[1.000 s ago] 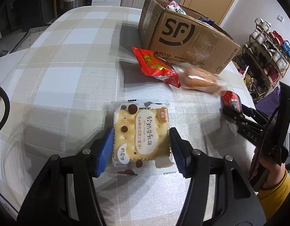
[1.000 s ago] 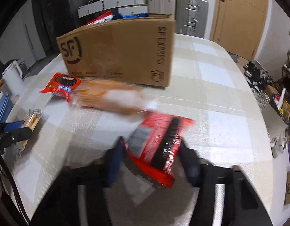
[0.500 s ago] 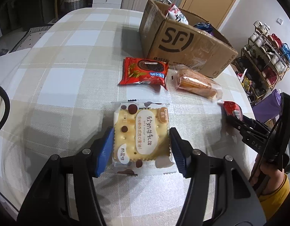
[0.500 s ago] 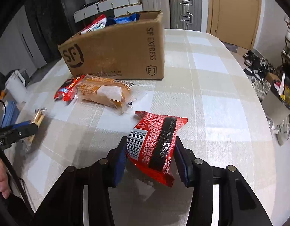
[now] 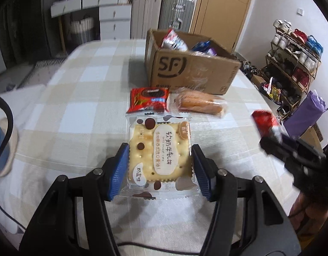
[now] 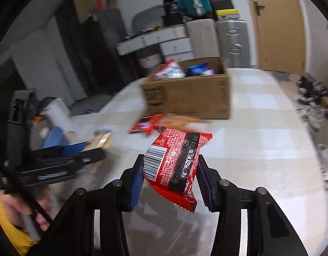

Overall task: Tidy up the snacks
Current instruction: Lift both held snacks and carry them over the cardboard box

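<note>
So, through my left wrist camera: my left gripper point(image 5: 159, 168) is clamped on a cracker packet point(image 5: 160, 155), blue pads pressed against both of its side edges, the packet lifted off the checked tablecloth point(image 5: 74, 106). Ahead stands the cardboard box point(image 5: 191, 74), open at the top, with at least three wrappers showing inside it; I cannot count further into it. Two snacks lie on the cloth just in front of the box, side by side: one red cookie packet point(image 5: 149, 101) and one bread roll in clear wrap point(image 5: 200, 103). Off to the right my right gripper point(image 5: 272, 134) shows blurred, a red packet at its tip.

From my right wrist camera: the right gripper point(image 6: 169, 175) is closed on one red snack pouch point(image 6: 174, 162), barcode side up, held above the table. The box point(image 6: 189, 96) sits beyond, and the same two loose items lie blurred before it. My left gripper point(image 6: 87, 149) is at the left with its packet.

By my reckoning the job is well along: some snacks boxed, two in my grip, two left on the cloth.
</note>
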A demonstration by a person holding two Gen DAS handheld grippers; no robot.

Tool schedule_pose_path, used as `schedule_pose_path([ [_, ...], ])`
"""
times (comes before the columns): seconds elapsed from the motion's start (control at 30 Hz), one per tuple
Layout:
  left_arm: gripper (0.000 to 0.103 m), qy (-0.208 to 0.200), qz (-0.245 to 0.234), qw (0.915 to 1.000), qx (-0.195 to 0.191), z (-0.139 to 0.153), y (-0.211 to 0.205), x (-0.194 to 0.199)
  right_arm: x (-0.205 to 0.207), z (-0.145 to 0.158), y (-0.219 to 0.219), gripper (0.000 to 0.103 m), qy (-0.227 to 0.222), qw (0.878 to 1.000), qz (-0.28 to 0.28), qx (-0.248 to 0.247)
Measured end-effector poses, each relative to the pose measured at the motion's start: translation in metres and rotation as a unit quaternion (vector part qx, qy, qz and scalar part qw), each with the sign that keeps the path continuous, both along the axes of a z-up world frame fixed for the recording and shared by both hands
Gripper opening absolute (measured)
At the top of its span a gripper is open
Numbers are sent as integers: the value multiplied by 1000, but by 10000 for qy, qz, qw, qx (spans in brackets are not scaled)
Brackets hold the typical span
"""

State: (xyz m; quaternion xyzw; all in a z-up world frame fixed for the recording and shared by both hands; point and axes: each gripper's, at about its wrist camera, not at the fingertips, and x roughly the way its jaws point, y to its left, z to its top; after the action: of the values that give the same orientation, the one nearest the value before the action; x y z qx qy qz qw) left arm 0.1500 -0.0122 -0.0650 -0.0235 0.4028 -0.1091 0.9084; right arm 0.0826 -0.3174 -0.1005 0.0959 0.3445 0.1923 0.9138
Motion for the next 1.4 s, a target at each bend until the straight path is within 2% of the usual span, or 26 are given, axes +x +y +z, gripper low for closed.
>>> schedule_pose_path([
  [0.2, 56, -369, -21, 9991, 191, 27, -11, -35, -34, 12, 24, 47, -232, 9992, 322, 86],
  [0.3, 56, -489, 34, 9987, 164, 39, -11, -50, -51, 23, 27, 47, -466, 9985, 259, 106],
  [0.4, 56, -814, 198, 9961, 260, 63, -5, -71, -66, 37, 27, 47, -682, 9973, 245, 110],
  [0.67, 56, -1356, 316, 9903, 35, 129, 8, -119, -97, 86, 30, 47, -1311, 9907, 351, 31],
  [0.87, 56, -1599, 184, 9870, -23, 159, 5, -142, -103, 107, 28, 47, -1452, 9888, 279, 187],
  [1.03, 56, -1582, 114, 9873, -33, 169, 2, -137, -97, 111, 26, 47, -1476, 9887, 232, 160],
  [1.2, 56, -1431, 84, 9896, -75, 164, 2, -114, -79, 115, 22, 47, -1408, 9898, 176, 152],
  [1.4, 56, -1179, 98, 9929, -144, 144, 2, -55, -47, 117, 19, 47, -1390, 9902, 155, 32],
])
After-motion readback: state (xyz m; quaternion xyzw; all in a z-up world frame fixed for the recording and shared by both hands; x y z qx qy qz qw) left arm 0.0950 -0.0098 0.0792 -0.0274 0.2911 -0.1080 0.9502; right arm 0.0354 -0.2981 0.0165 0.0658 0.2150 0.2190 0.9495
